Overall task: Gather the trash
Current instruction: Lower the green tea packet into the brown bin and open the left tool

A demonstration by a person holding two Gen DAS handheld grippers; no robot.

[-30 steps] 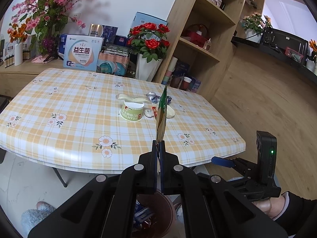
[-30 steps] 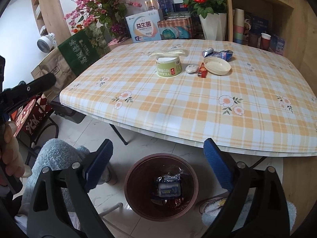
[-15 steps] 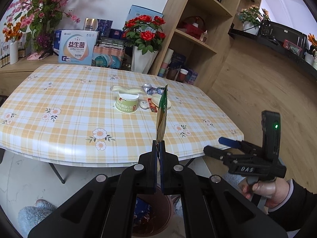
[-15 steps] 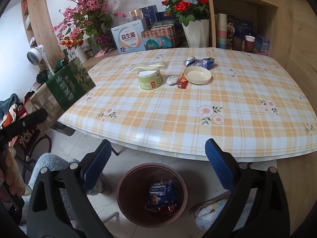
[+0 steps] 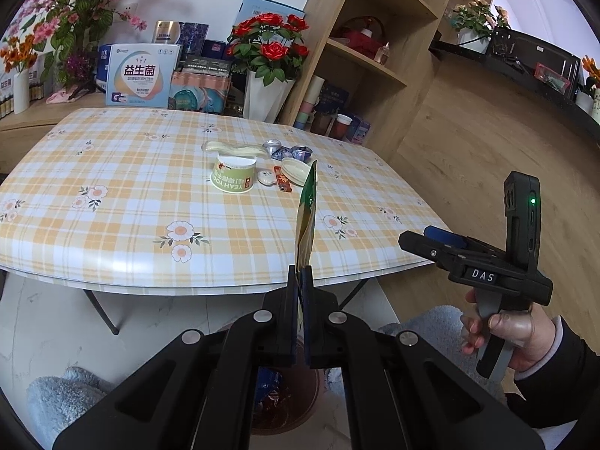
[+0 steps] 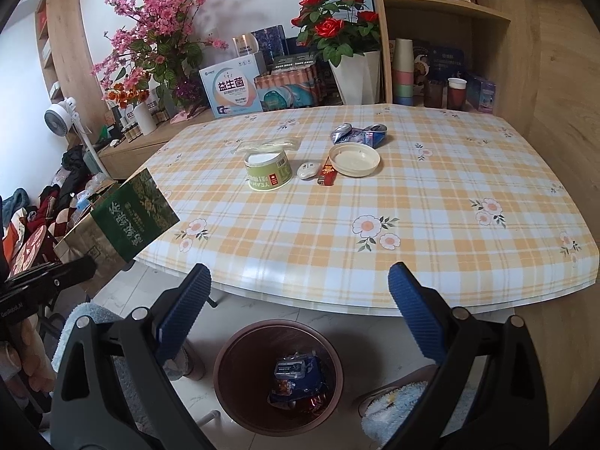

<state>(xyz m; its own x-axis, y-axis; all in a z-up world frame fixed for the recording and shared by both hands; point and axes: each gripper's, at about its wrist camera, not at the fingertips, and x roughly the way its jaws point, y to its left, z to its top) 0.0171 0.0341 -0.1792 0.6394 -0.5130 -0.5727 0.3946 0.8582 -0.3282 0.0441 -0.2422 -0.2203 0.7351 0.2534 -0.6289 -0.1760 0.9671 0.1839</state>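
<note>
Gripping a green packet [image 5: 306, 221], left tool [image 5: 299, 281]; tub [image 5: 234, 175] reads "YEAH".

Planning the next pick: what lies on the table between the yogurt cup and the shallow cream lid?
In the right wrist view, between the yogurt cup and the cream lid lie a small white pebble-like piece and a red lighter.
</note>
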